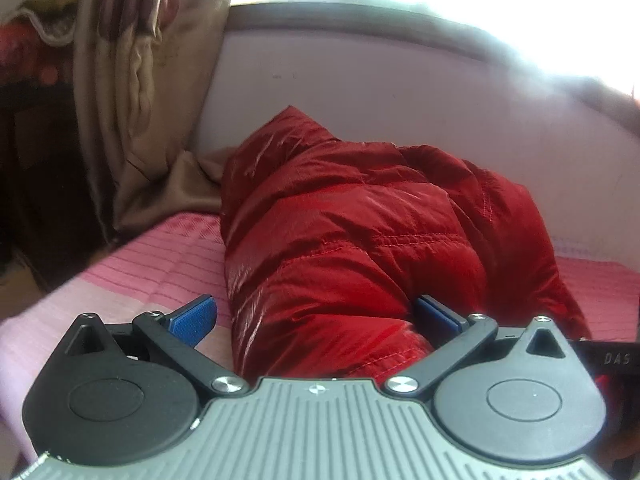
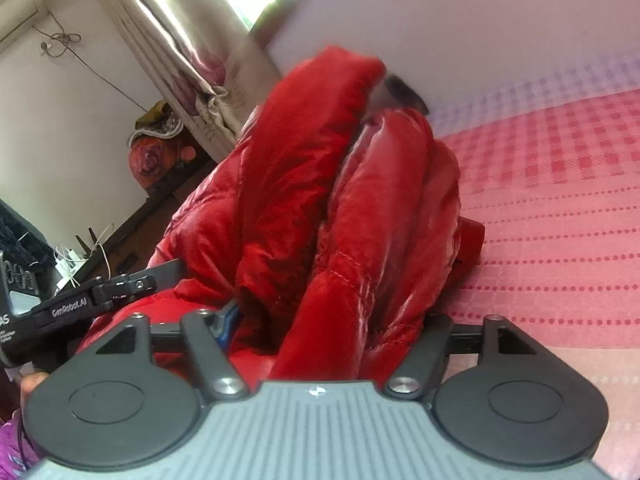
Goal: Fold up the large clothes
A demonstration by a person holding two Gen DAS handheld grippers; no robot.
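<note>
- Padded jacket: glossy red, stitched quilting lines.
- Bed cover: pink, checked far off, dotted stripes nearer.
- Curtain: tan-brown; shows pale with purple flowers in the right view.
- Left claw: black arms, blue pads.
- Wall: pale lilac.

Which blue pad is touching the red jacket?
The pad on the right in the left wrist view: it is tucked against a fold of the jacket. The other pad stands clear, over the pink sheet.

Both wrist views were set low and close over the bed; the red jacket was shared, mid-frame.
</note>
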